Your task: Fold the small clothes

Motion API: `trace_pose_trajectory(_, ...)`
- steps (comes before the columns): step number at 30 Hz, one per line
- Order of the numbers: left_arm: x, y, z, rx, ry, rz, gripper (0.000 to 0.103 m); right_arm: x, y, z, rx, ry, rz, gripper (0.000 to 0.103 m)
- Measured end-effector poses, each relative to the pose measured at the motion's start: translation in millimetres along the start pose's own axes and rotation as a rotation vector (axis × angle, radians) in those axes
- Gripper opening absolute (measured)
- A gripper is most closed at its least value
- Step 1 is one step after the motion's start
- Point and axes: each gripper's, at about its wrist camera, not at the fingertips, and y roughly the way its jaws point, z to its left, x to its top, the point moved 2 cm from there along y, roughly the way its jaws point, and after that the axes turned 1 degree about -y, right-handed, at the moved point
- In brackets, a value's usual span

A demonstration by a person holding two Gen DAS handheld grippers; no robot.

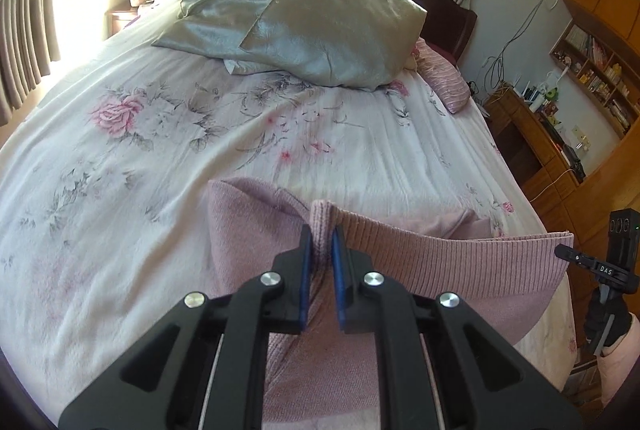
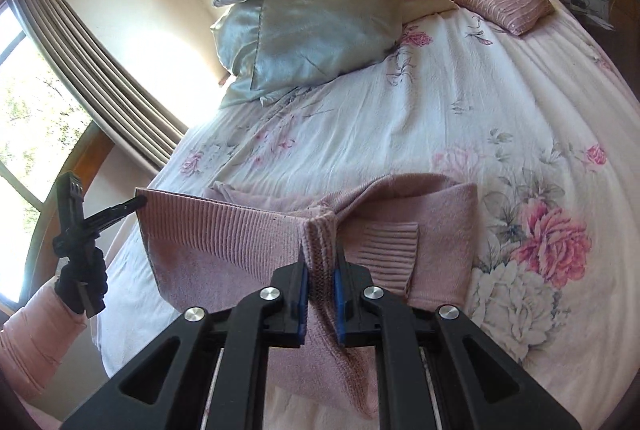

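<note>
A: Left wrist view. The left gripper [image 1: 321,242], black with blue pads, is clenched on a bunched fold of the ribbed hem of a pink knitted sweater [image 1: 248,242]. The hem stretches taut rightward to the right gripper [image 1: 566,251], at the frame edge.

B: And the garment?

A: On the near end of the white bedspread with pink roses [image 1: 160,134], hem raised. Silvery satin pillows [image 1: 320,26] beyond.

B: Right wrist view?

A: The right gripper [image 2: 321,262] is clamped on a hem fold too. The left gripper [image 2: 138,201] grips the far hem corner; gloved hand [image 2: 82,278], pink sleeve [image 2: 36,346] below.
</note>
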Motion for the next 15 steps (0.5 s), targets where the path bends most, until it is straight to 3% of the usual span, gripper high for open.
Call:
trace_pose_trajectory(6,19,47,18,0.074,-0.038,0.005,0.008,33,44,-28,-0.076,0.019,0.038,0.01)
trace_pose_trajectory(12,-1,110,47,0.156,-0.119,0.162,0.014,26,106,-64,-0.155,0.083,0.164,0.011)
trace_pose_trajectory(15,-17,116,56,0.183,-0.13,0.206,0.018,13,119,-75,-0.192,0.114,0.199,0.025)
